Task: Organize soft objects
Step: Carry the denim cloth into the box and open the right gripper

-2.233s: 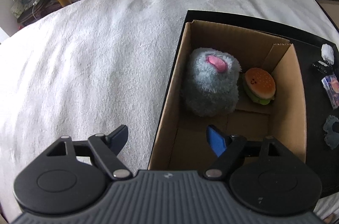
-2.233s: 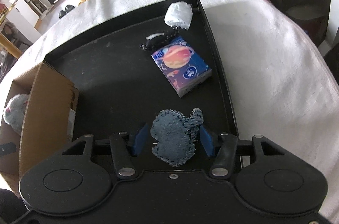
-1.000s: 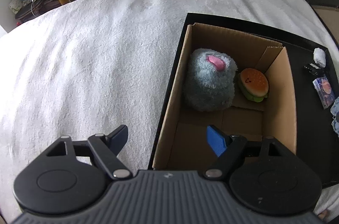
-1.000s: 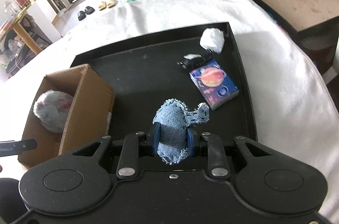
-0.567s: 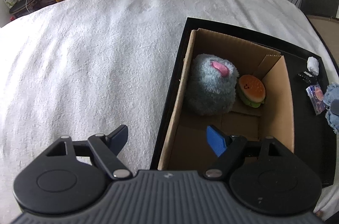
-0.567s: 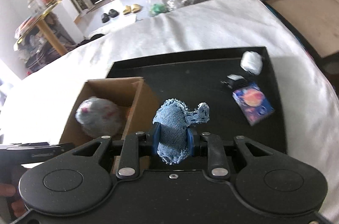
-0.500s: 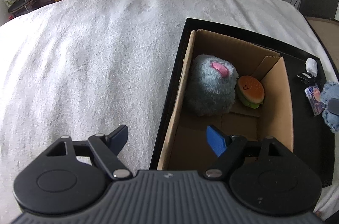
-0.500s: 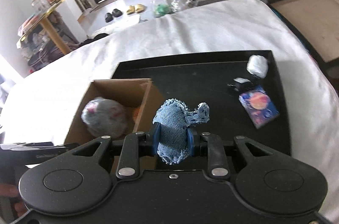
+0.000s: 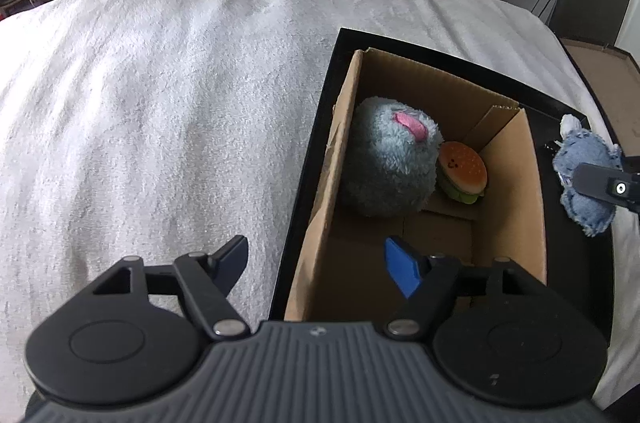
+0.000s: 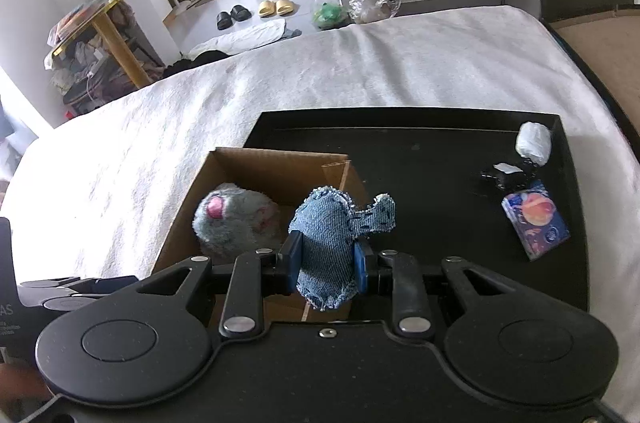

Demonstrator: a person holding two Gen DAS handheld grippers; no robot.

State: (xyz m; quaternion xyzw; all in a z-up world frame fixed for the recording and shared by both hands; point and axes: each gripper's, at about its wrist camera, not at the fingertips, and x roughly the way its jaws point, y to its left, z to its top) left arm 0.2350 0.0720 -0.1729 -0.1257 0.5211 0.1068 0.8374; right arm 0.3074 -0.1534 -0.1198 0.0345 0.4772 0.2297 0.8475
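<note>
My right gripper is shut on a blue denim soft toy and holds it in the air over the right wall of the cardboard box. The toy also shows at the right edge of the left wrist view. The box stands on a black tray and holds a grey plush and a small burger plush. My left gripper is open and empty, straddling the box's near left corner.
On the tray to the right lie a planet-print packet, a small black item and a white wad. A white blanket covers the surface to the left. A brown box lid lies far right.
My right gripper closed on the denim toy, lifted it off the tray and carried it left to the box. My left gripper stayed open by the box.
</note>
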